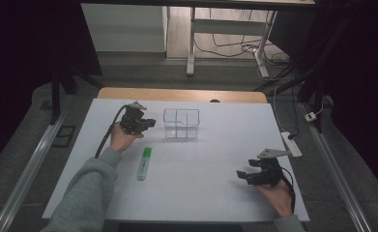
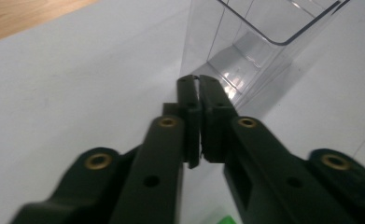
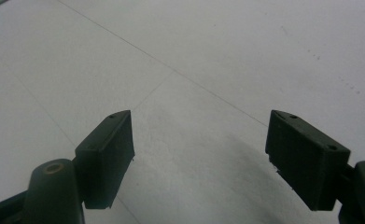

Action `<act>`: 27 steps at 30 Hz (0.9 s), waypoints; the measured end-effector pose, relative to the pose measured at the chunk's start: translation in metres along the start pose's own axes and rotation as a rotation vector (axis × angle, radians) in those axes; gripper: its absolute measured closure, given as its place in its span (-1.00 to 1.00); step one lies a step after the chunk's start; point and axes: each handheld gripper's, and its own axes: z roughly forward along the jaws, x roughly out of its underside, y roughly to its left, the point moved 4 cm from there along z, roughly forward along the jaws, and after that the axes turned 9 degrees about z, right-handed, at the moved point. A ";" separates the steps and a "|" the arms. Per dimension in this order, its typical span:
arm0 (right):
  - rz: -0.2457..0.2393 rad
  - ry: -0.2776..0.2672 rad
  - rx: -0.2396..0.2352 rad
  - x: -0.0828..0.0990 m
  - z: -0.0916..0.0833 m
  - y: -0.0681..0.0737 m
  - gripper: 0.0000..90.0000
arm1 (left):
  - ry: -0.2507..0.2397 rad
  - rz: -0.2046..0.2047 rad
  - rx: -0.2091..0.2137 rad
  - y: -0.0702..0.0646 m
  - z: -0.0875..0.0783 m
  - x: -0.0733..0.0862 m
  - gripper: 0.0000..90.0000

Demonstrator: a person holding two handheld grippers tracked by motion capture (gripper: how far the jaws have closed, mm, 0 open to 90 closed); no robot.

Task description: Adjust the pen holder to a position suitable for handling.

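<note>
Left claw (image 2: 199,84), pinched empty, noses the clear plastic divided box (image 1: 181,123); right claw (image 3: 199,154) gapes wide. Likely next: grabbing the green highlighter pen (image 1: 144,163) behind it.

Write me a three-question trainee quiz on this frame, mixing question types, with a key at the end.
1. True or false: the left gripper has its jaws closed with nothing between them.
2. Multiple choice: where does the green highlighter lie on the white table?
A. inside the clear divided container
B. flat on the table, nearer the person than the container, apart from it
C. between the jaws of the right gripper
3. Fill in: the right gripper's jaws stand ____ over bare table.

Key: 1 true; 2 B; 3 open
</note>
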 end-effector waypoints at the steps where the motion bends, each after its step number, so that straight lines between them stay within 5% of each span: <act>1: -0.001 0.001 0.000 0.000 0.000 0.000 -0.49 | 0.000 0.000 0.000 0.000 0.000 0.000 0.74; 12: -0.005 -0.009 -0.001 0.000 -0.002 0.001 -0.50 | 0.011 -0.028 -0.007 -0.009 -0.030 0.007 0.03; 27: -0.007 -0.008 0.006 0.000 -0.003 0.001 -0.50 | 0.053 -0.060 -0.013 -0.026 -0.053 0.031 -0.19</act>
